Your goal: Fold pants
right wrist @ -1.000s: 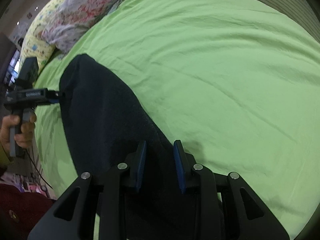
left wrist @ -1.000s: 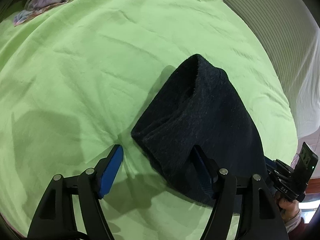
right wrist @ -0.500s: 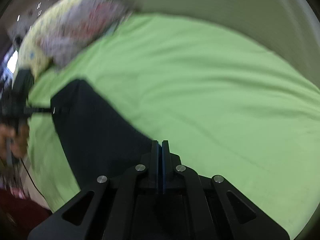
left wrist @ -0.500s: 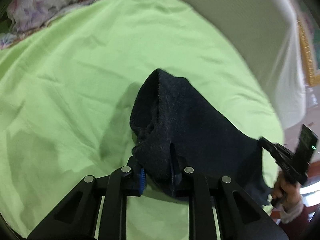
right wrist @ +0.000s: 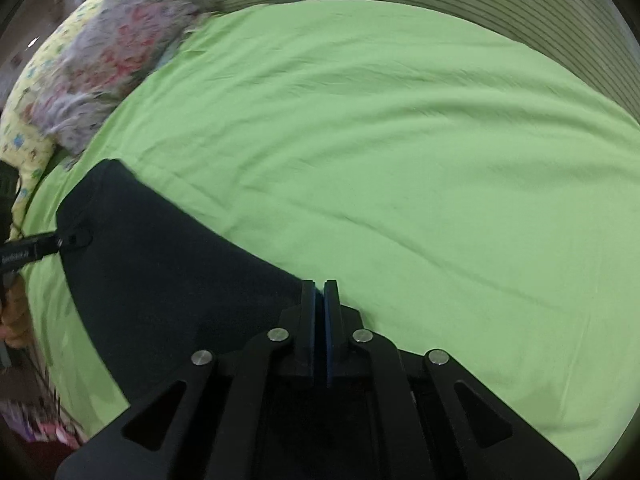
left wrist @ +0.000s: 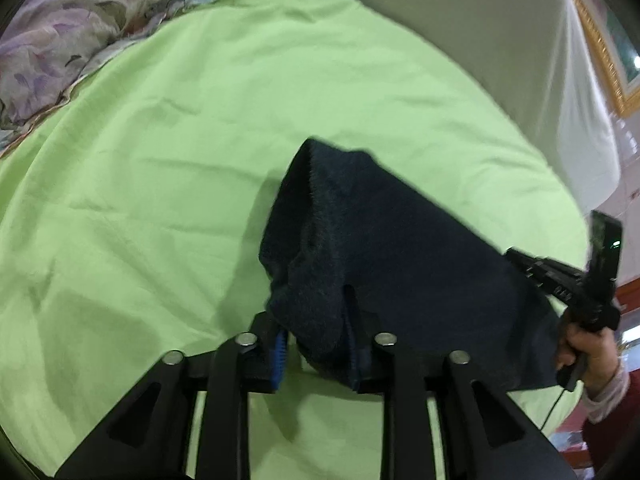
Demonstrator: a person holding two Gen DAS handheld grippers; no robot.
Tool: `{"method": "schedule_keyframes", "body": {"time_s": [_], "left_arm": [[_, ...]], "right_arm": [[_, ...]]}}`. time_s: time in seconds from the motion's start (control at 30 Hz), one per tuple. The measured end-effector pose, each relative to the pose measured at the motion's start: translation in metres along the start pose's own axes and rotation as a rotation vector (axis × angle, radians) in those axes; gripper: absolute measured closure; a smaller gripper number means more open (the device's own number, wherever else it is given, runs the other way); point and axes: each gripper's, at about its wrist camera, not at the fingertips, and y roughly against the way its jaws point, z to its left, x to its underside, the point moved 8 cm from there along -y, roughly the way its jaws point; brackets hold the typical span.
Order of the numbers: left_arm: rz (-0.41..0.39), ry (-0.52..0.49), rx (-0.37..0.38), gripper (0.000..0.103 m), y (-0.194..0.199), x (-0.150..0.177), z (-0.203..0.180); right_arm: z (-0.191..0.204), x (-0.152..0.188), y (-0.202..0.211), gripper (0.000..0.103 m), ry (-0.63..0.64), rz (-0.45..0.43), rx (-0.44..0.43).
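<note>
Navy knit pants on green sheet, already folded, long axis running gripper to gripper | left gripper clamped on bunched end | right gripper pinched on opposite edge, pads nearly touching | left view shows raised fold; right view shows flat span and floral pillow

I see the pants stretched between my two grippers over the bed sheet: left gripper pinching one end, right gripper the other. A floral pillow lies on the sheet's far left.
</note>
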Motion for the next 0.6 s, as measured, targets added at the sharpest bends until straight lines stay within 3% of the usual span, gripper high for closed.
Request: {"method": "schedule_keyframes", "body": {"time_s": [0.1, 0.2, 0.23, 0.33, 0.37, 0.6], "left_arm": [[0.005, 0.003, -0.047, 0.053, 0.008, 0.004, 0.011], [-0.013, 0.017, -0.039, 0.051, 0.024, 0.004, 0.014], [-0.021, 0.017, -0.039, 0.052, 0.028, 0.0, 0.013], [-0.055, -0.011, -0.04, 0.052, 0.043, -0.01, -0.001], [-0.063, -0.019, -0.032, 0.052, 0.047, -0.01, -0.006], [-0.055, -0.156, 0.077, 0.049, 0.045, -0.019, -0.089]], "right_arm": [[-0.014, 0.009, 0.007, 0.096, -0.048, -0.009, 0.068], [-0.029, 0.017, 0.035, 0.093, -0.148, -0.067, 0.049], [-0.033, 0.021, 0.045, 0.089, -0.171, -0.09, 0.044], [-0.042, 0.036, 0.075, 0.063, -0.23, -0.15, 0.042], [-0.045, 0.045, 0.089, 0.06, -0.257, -0.179, 0.039], [-0.061, 0.097, 0.138, 0.06, -0.375, -0.239, 0.069]]}}
